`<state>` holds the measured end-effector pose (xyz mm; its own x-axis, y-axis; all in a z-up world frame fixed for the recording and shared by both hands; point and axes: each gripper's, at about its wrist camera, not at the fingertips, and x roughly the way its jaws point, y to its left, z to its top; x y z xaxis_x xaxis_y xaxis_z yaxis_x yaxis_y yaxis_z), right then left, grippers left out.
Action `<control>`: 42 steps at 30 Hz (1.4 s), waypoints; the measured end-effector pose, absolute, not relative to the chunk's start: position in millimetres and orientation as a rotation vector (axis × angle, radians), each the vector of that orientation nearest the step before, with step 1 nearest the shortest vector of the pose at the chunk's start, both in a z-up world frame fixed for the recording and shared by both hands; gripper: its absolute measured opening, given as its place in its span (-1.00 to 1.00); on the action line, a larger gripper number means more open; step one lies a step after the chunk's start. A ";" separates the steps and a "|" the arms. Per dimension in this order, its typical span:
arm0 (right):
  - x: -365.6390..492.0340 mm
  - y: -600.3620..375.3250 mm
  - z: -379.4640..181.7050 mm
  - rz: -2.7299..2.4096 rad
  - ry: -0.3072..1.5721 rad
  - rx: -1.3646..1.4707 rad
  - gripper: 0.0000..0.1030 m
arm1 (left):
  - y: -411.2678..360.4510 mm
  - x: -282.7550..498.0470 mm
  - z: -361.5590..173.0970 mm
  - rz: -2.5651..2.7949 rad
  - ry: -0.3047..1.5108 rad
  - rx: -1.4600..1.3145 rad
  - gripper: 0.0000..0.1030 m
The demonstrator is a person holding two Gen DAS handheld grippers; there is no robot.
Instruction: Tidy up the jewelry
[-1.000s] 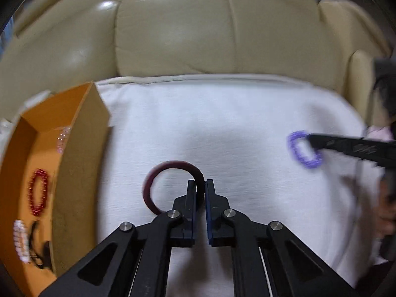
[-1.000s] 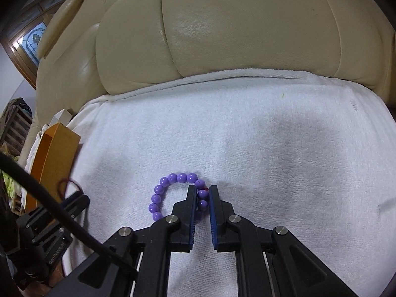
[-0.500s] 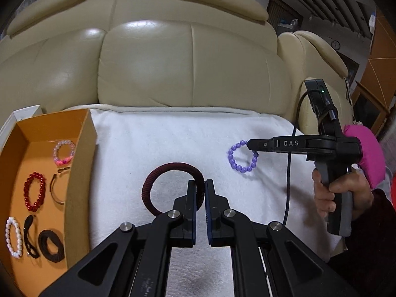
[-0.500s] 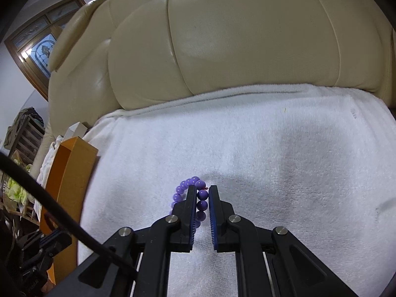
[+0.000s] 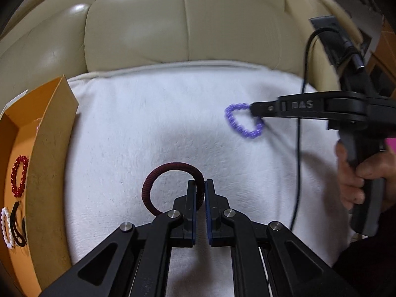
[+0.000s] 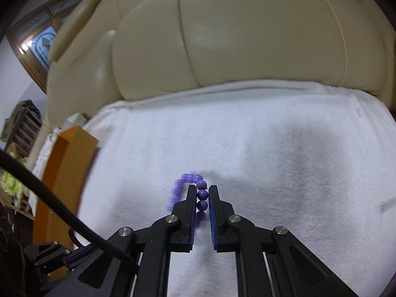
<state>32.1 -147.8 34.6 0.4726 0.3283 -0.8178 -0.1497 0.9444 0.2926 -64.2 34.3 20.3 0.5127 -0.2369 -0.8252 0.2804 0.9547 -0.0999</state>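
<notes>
- The left hand-held gripper [image 5: 200, 185] has its fingers pressed nearly together, pinching the right side of a maroon ring [image 5: 170, 188].
- The rest of the ring loops out to the left of the fingers, over the white towel [image 5: 148, 123]; I cannot tell whether it is lifted off the towel.
- The right hand-held gripper [image 6: 201, 190] is narrowed on a purple bead bracelet [image 6: 202, 194], with three beads showing in a line between its fingers.
- The bracelet's free part curls off to the left of the fingertips, blurred; in the left wrist view it hangs from the gripper tips above the towel.
- An orange box [image 5: 49, 148] stands at the towel's left edge, well apart from both held pieces.
- Inside the box lie a red bead bracelet [image 5: 19, 175], a white bead bracelet [image 5: 5, 227] and dark bands [image 5: 16, 225].
- A cream sofa back [image 6: 235, 37] rises behind the towel.
</notes>
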 end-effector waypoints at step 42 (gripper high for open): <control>-40.8 -219.4 72.2 0.229 0.999 0.378 -0.10 | 64.7 -66.4 41.0 -0.036 0.931 0.037 0.43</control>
<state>-40.8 -219.4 72.2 0.5250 0.3570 -0.7726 -0.0150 0.9115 0.4110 -66.4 64.7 41.0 0.5969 -0.0152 -0.8022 0.0474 0.9987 0.0163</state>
